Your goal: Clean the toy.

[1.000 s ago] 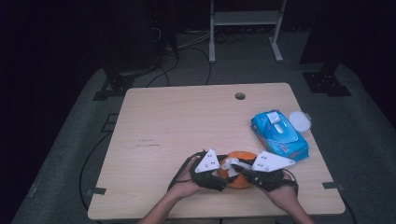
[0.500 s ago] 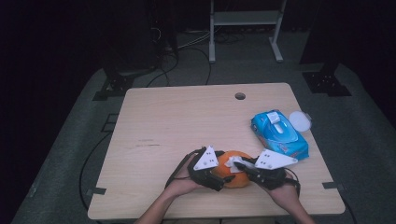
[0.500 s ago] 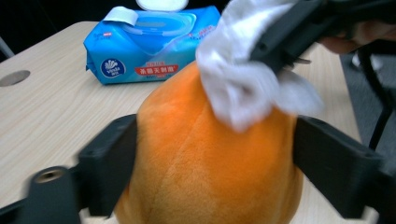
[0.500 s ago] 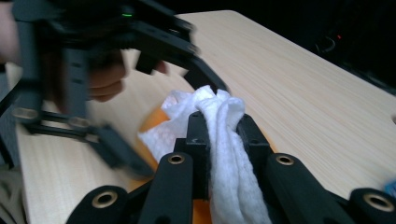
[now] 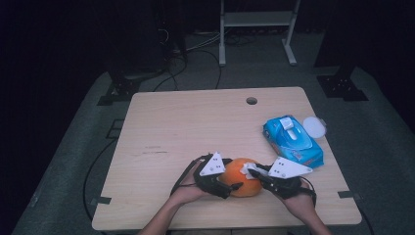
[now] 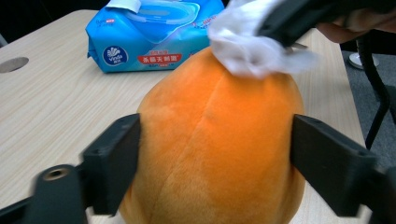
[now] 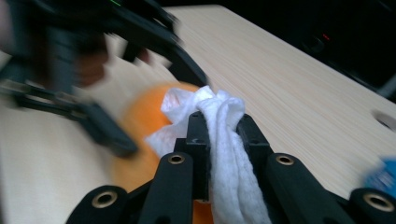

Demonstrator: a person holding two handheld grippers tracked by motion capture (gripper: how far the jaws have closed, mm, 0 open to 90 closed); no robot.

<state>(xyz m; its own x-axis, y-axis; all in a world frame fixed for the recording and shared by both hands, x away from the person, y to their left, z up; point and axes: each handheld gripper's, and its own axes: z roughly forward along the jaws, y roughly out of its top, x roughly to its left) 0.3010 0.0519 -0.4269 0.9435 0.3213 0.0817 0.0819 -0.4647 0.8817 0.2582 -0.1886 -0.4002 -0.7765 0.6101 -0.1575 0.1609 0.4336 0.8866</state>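
Where the orange plush ball (image 5: pixel 242 176) rests near the front edge of the table (image 5: pixel 195 127), the left gripper (image 6: pixel 215 154) brackets it, one jaw against each flank; these jaws have just been closing. The right gripper (image 7: pixel 219 126), jaws clamped narrowly on a white wipe (image 7: pixel 219 140), presses the wipe onto the ball's top. A blue wipe pack (image 5: pixel 292 141) lies well apart, with a white lid (image 5: pixel 314 127) just beside it.
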